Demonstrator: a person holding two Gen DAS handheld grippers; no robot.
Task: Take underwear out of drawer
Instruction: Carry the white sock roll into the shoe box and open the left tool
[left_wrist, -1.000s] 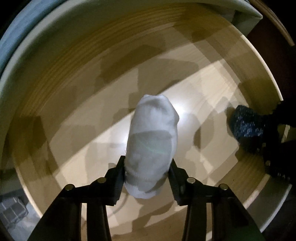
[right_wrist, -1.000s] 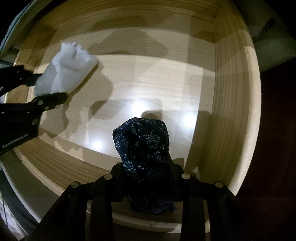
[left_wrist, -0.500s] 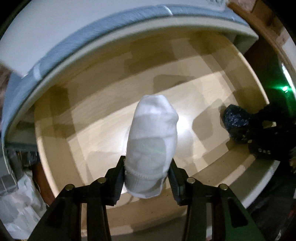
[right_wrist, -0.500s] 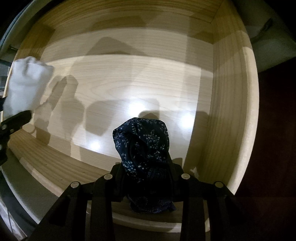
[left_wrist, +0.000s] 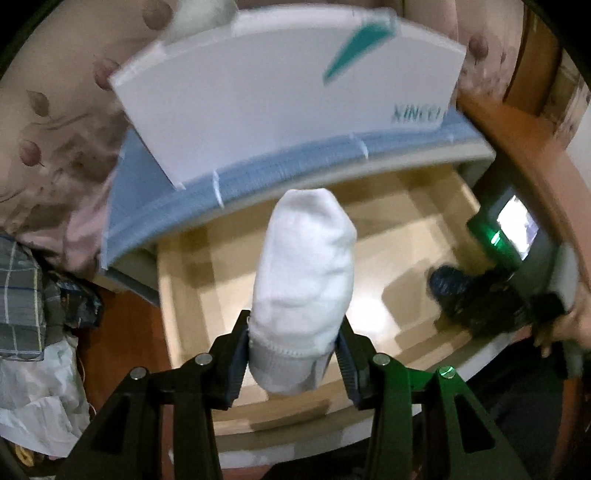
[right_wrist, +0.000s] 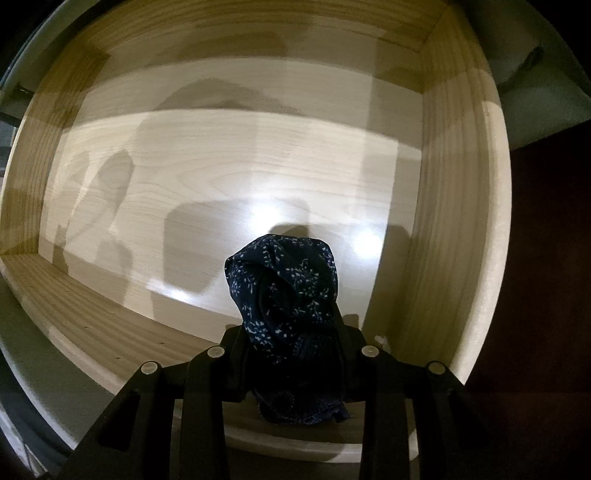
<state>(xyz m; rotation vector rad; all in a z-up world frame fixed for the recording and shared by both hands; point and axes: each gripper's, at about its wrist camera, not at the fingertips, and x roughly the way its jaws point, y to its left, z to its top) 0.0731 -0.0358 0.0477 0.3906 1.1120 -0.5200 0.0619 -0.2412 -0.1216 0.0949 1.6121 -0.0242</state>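
Black plastic left gripper clamps a soft white knit roll of underwear, ribbed band at the pads, its long axis running straight ahead, held above the pale glossy wooden drawer. Inside the drawer, near its right wall, the right gripper pinches a crumpled navy white-sprigged underwear bundle pointing down at the floor panel

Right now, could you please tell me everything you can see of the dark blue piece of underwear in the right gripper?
The dark blue underwear is a bunched, soft-looking fabric bundle printed with small pale sprigs. It stands up between the pads of the right gripper, which is shut on its lower part, with a scalloped edge hanging below. It hangs over the pale wooden drawer, near the front right corner. Whether it touches the drawer floor cannot be told. It also shows in the left wrist view.
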